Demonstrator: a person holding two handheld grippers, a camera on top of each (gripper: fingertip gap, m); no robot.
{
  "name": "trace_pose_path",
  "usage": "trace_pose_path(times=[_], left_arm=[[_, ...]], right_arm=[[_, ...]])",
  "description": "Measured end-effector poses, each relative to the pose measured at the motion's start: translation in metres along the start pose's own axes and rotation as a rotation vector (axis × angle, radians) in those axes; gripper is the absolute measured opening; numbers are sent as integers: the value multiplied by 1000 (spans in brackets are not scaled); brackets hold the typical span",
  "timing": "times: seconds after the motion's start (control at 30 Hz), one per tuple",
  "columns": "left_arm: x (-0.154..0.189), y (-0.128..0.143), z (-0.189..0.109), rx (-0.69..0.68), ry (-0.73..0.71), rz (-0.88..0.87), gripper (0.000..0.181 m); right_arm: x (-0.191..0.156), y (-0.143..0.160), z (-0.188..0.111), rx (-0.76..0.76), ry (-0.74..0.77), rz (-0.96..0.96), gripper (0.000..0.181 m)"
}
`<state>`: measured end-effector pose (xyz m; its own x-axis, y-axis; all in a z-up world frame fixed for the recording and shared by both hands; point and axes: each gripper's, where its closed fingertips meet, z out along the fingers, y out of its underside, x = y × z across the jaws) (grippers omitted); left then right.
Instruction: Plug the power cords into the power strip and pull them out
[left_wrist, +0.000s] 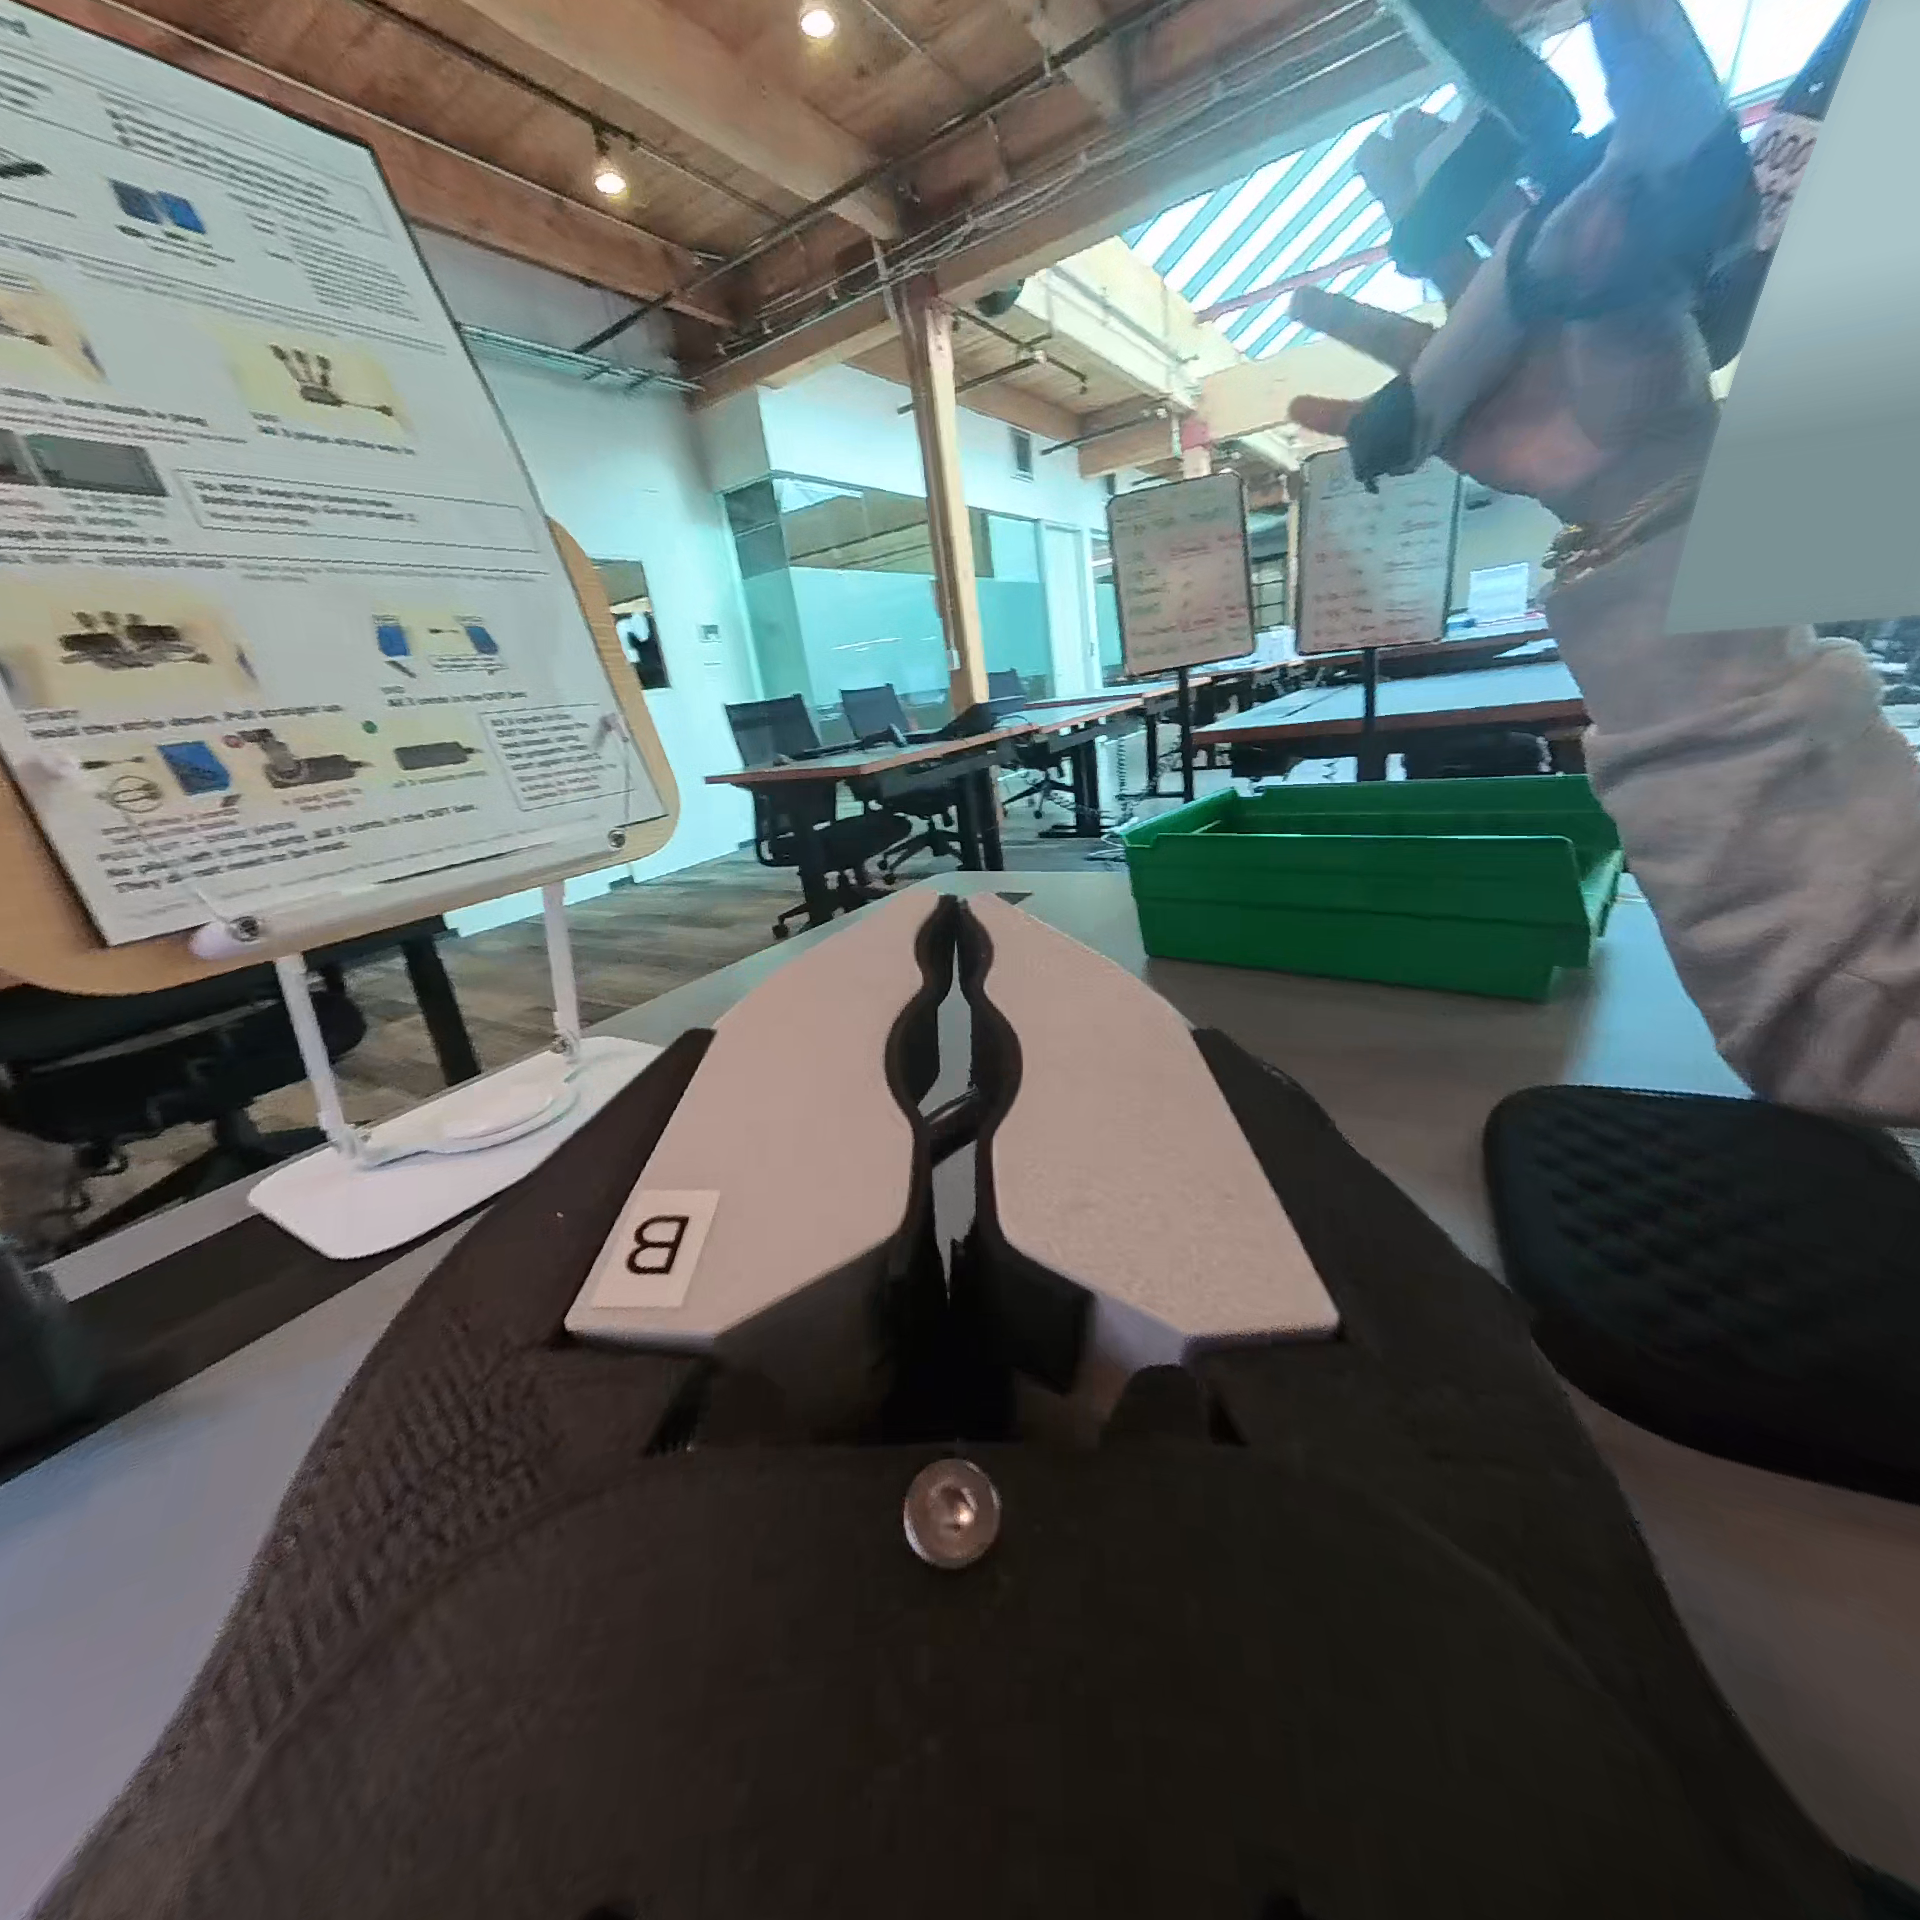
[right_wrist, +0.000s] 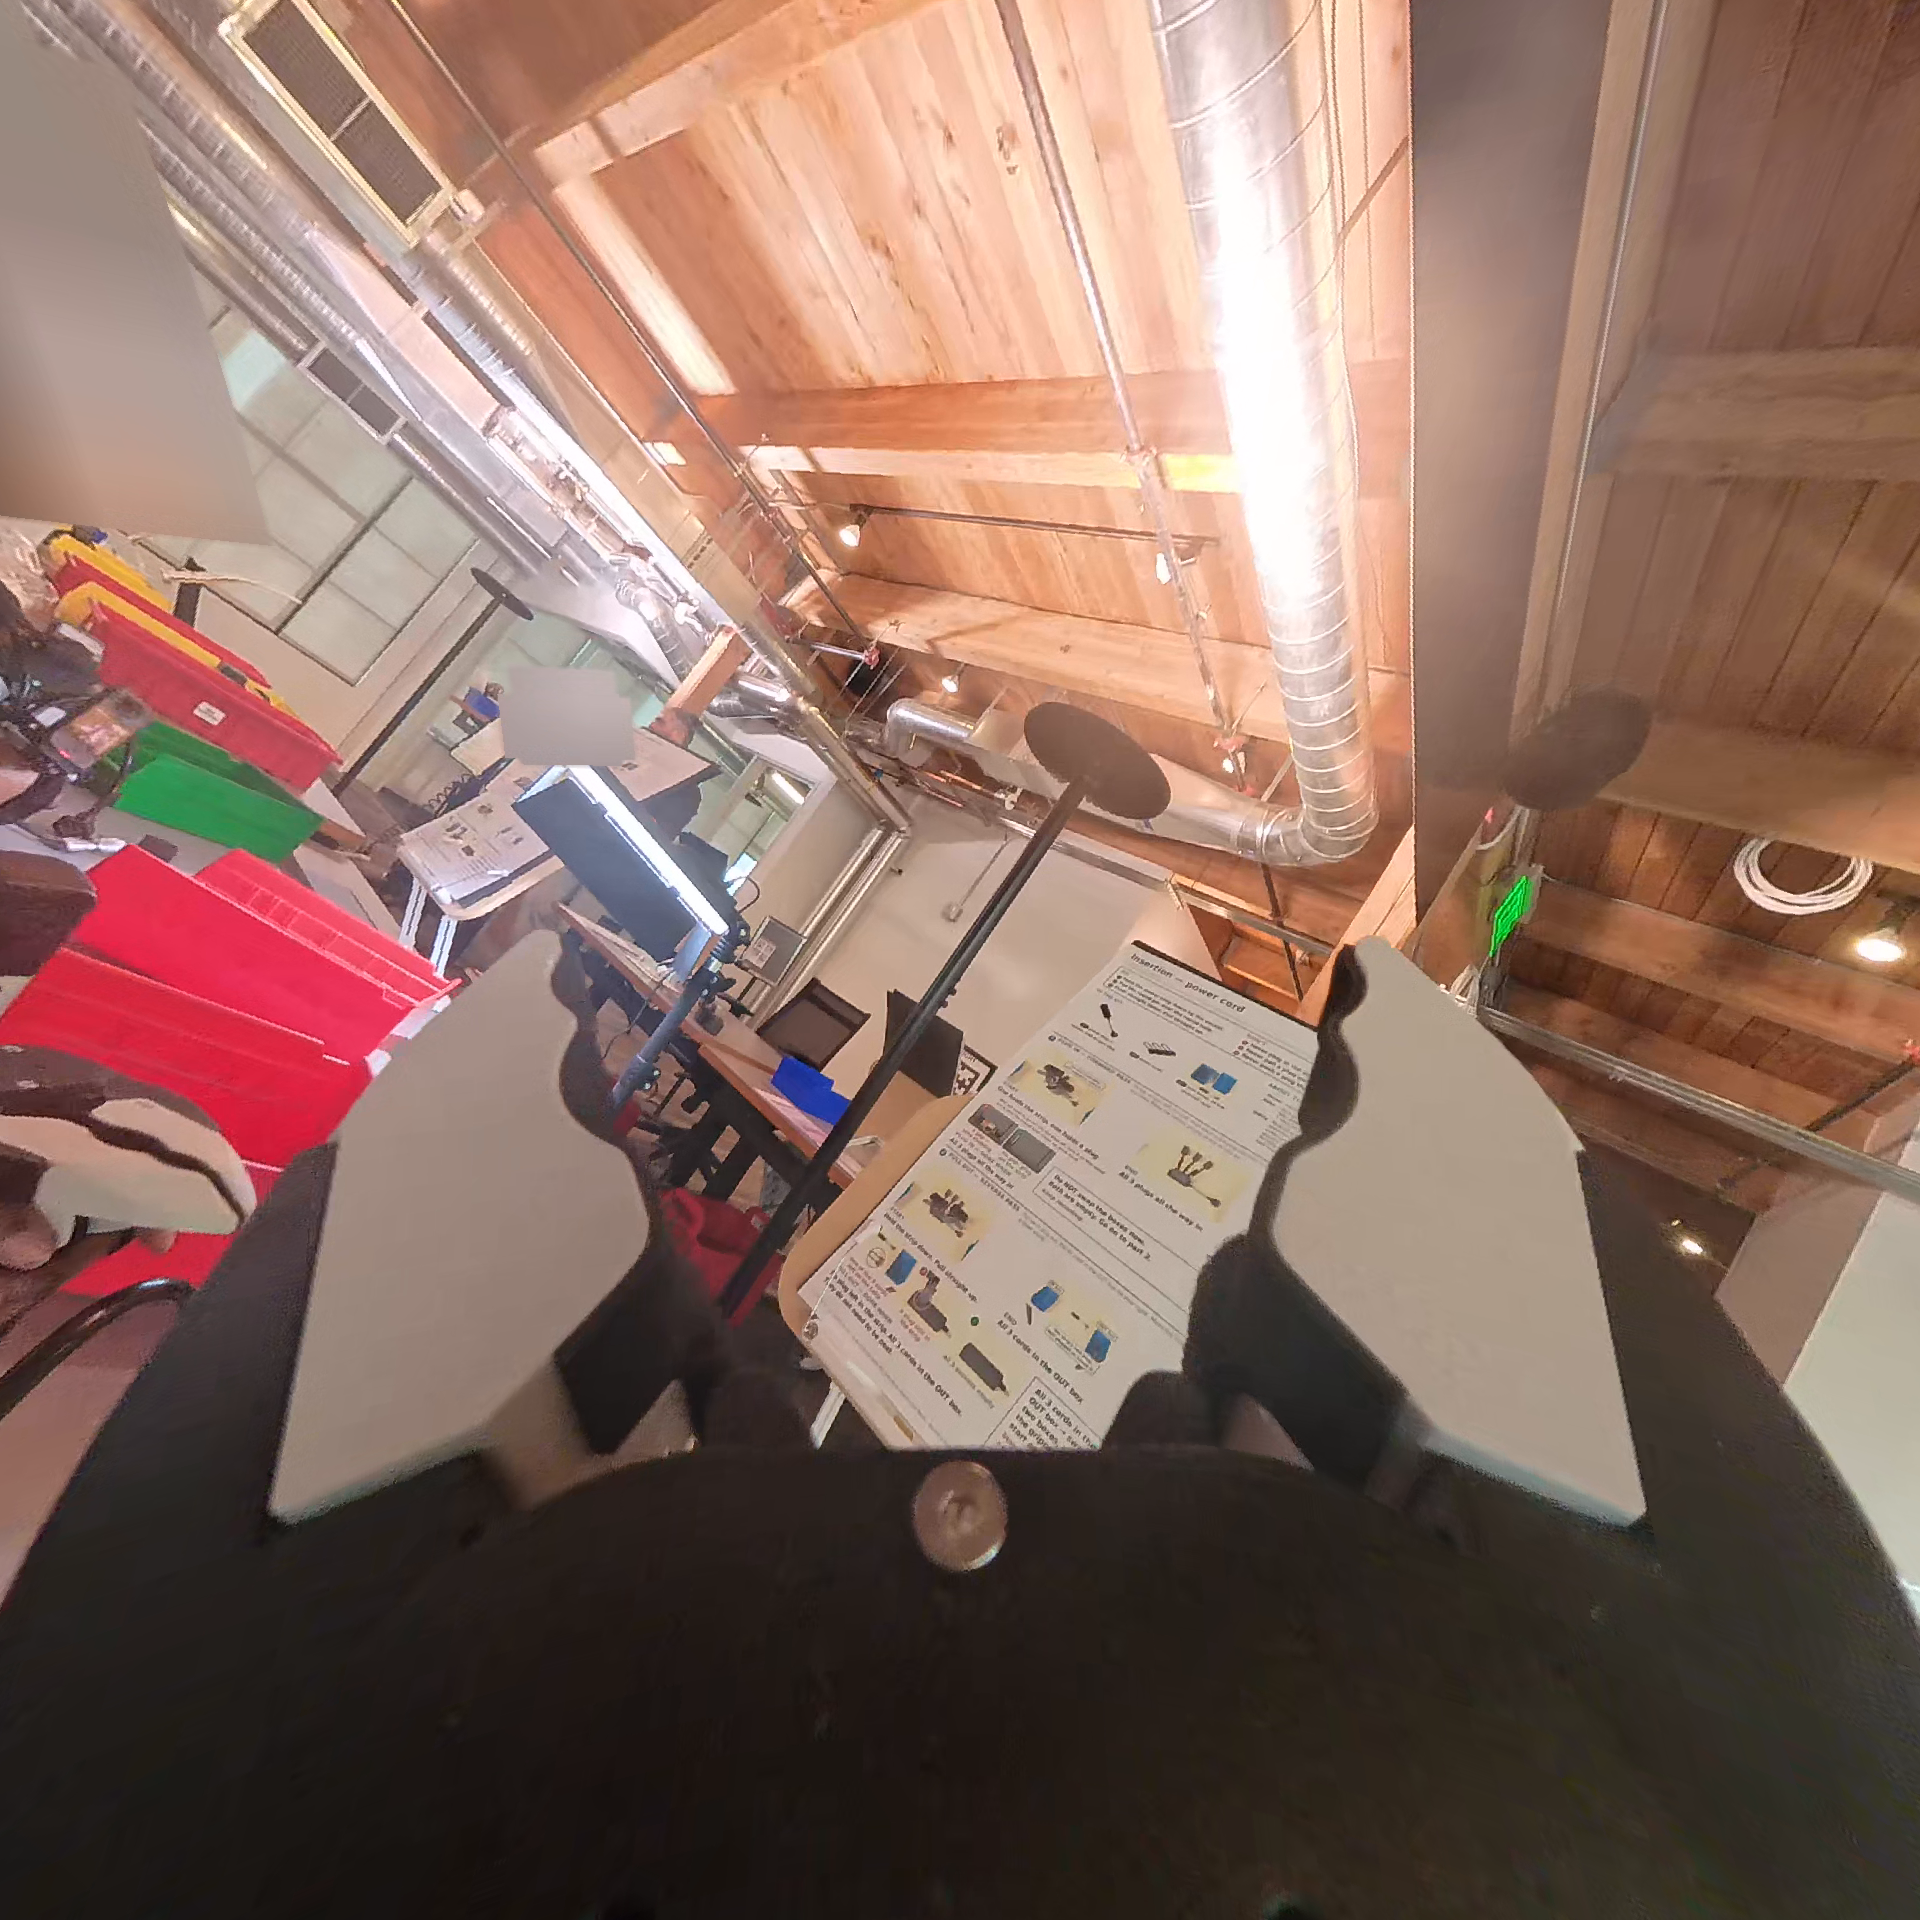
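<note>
No power strip or power cord shows in either view. My left gripper (left_wrist: 954, 914) is shut, its grey fingers (left_wrist: 831, 1091) closed together with nothing between them, and it sits low over the grey table (left_wrist: 1351, 1049). My right gripper (right_wrist: 956, 951) is open wide and empty, tilted up towards the wooden ceiling. In the left wrist view a person's hand (left_wrist: 1558, 395) holds that right gripper raised at the upper right, blurred.
A green bin (left_wrist: 1371, 894) stands on the table ahead right. An instruction sheet on a white stand (left_wrist: 260, 520) is at the left. A black mesh pad (left_wrist: 1714, 1278) is at the right. Red bins (right_wrist: 229, 997), another instruction sheet (right_wrist: 1091, 1195) and a black pole (right_wrist: 935, 1018) show in the right wrist view.
</note>
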<state>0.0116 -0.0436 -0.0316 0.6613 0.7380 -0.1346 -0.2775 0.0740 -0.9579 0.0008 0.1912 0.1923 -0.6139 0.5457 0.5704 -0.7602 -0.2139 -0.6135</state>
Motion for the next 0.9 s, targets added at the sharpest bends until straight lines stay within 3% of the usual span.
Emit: trace_pose_path(times=[0.1,0.17,0.23,0.3,0.5,0.73,0.8,0.9], left_arm=[[9,5,3,-25,69,-48,3],[11,11,3,-55,89,-77,15],[15,16,4,-84,133,-118,25],[22,25,3,-139,184,-160,35],[29,30,-4,-189,246,-184,53],[30,33,-11,-216,267,-191,62],[24,28,-13,-193,231,-154,64],[17,16,-14,-115,195,-175,63]], right_arm=[[1,-4,-1,21,12,-5,115],[-2,-7,-4,30,-5,-6,90],[-10,-9,-7,33,-52,-8,54],[-17,-6,-10,-14,-98,18,3],[-39,14,-8,-170,-275,219,7],[-77,52,4,-378,-443,326,78],[-88,60,7,-420,-482,314,86],[-106,67,11,-446,-543,318,82]])
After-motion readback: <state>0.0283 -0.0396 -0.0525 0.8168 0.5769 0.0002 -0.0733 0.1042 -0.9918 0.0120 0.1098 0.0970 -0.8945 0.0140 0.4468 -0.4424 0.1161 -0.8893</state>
